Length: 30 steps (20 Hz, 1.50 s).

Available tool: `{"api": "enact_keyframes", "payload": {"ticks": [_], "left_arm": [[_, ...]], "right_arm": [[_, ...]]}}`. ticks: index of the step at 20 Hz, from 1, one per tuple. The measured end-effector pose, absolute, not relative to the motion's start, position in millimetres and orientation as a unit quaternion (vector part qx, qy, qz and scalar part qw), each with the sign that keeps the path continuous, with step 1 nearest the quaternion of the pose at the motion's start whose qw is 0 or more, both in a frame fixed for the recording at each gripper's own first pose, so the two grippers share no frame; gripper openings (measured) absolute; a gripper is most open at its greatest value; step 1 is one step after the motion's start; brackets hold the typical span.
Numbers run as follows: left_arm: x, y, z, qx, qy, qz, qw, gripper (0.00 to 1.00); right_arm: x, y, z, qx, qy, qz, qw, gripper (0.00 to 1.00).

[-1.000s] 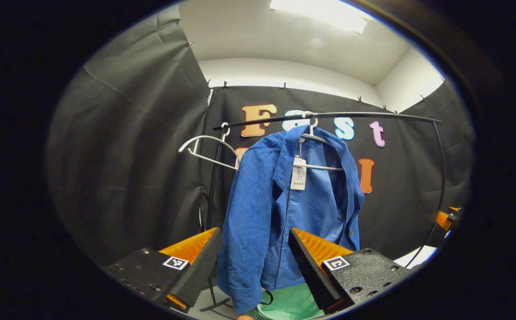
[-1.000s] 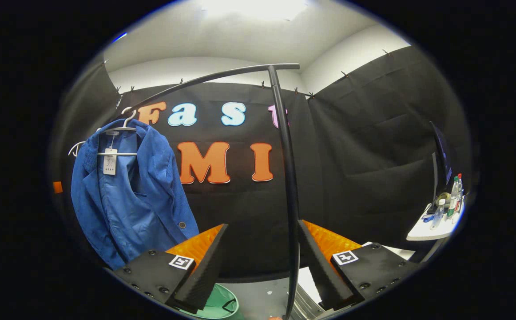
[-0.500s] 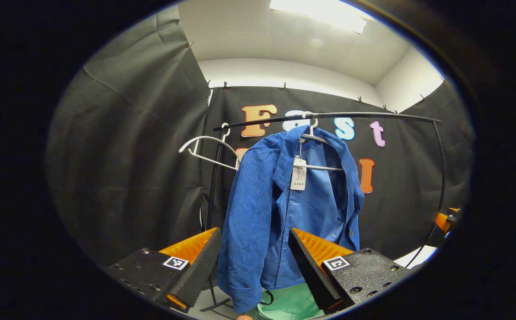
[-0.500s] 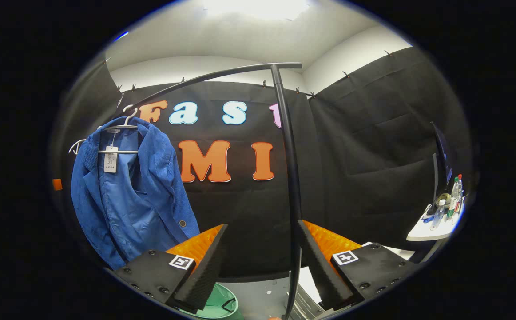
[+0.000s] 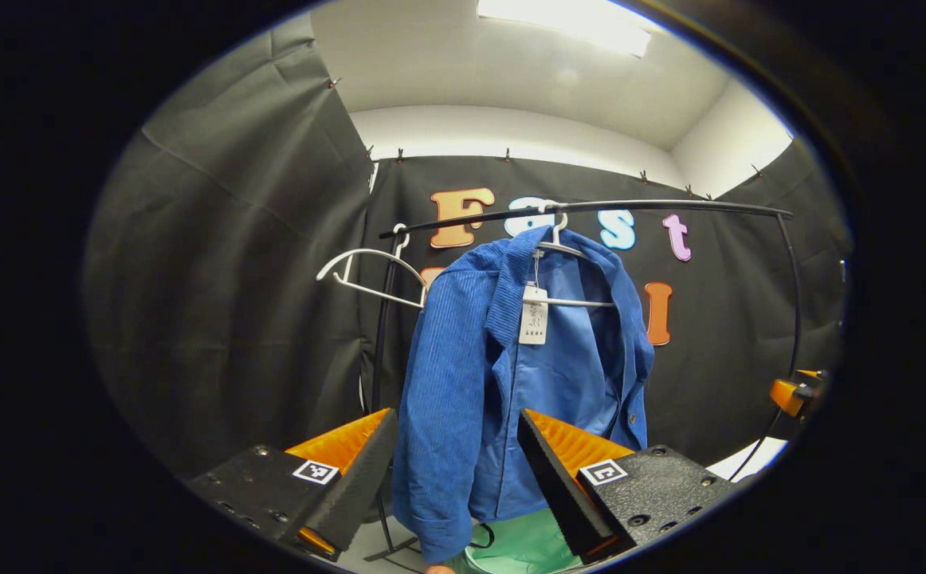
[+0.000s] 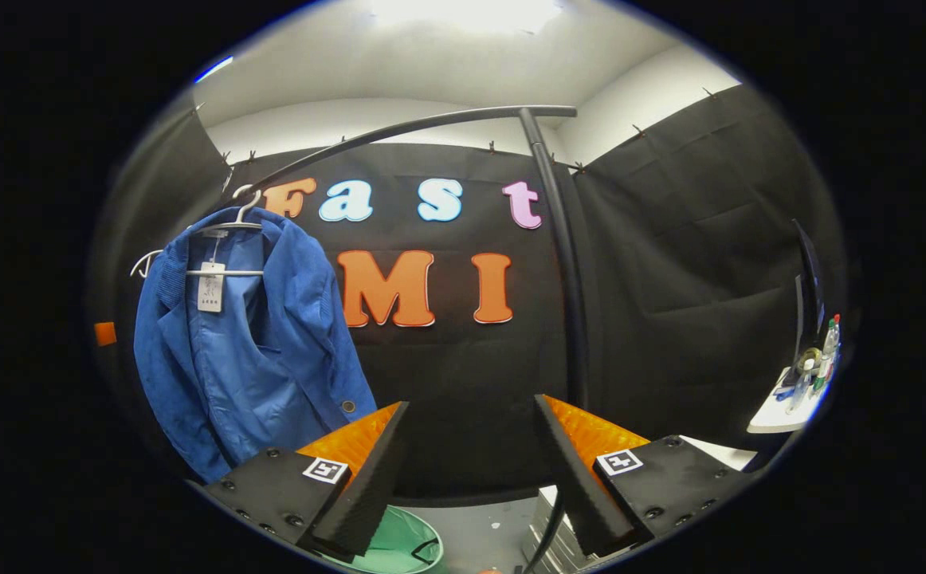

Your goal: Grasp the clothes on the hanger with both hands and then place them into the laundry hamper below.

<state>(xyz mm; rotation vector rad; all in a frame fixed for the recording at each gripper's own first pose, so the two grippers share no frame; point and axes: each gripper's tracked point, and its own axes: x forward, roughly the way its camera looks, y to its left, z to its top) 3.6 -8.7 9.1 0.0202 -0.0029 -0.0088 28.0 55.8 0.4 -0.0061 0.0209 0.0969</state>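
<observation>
A blue corduroy jacket point(image 5: 479, 375) hangs on a white hanger point(image 5: 570, 251) from a black clothes rail point(image 5: 630, 206), a paper tag at its collar. My left gripper point(image 5: 457, 470) is open in front of the jacket's lower half, apart from the cloth. Below it lies the green laundry hamper point(image 5: 519, 546). In the right gripper view the jacket point(image 6: 248, 351) hangs at the left, and my right gripper point(image 6: 467, 462) is open, facing the black wall with nothing between its fingers. The hamper's rim point(image 6: 399, 546) shows beneath its left finger.
An empty white hanger point(image 5: 367, 275) hangs at the rail's left end. The rack's black upright post point(image 6: 563, 271) rises just behind my right gripper. A small white table point(image 6: 786, 406) with bottles stands at the far right. The other gripper's orange edge point(image 5: 790, 395) shows far right.
The right gripper view has swung left, so the rack's post has slid from between the fingers toward the right finger. The left gripper has barely moved.
</observation>
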Motion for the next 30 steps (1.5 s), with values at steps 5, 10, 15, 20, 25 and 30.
{"api": "enact_keyframes", "payload": {"ticks": [5,10,15,20,25,30], "left_arm": [[28,-26,18,0.002,-0.004,-0.018,1.0,0.95],[64,-39,22,0.013,-0.001,-0.018,1.0,0.92],[101,-41,7,0.017,0.02,-0.003,1.0,0.92],[129,-36,9,0.018,0.021,0.015,1.0,0.92],[154,-43,9,0.026,0.025,0.018,0.999,0.92],[172,-46,11,0.034,0.024,0.03,0.999,0.94]], "right_arm": [[60,121,26,0.02,0.001,0.112,0.994,0.89],[84,203,45,0.008,-0.006,0.191,0.982,0.98],[117,254,53,0.014,0.002,0.225,0.974,0.97],[144,285,75,0.007,-0.015,0.242,0.97,0.96],[167,306,76,0.017,-0.002,0.253,0.967,0.96],[183,320,60,0.025,0.024,0.271,0.962,0.96]]}}
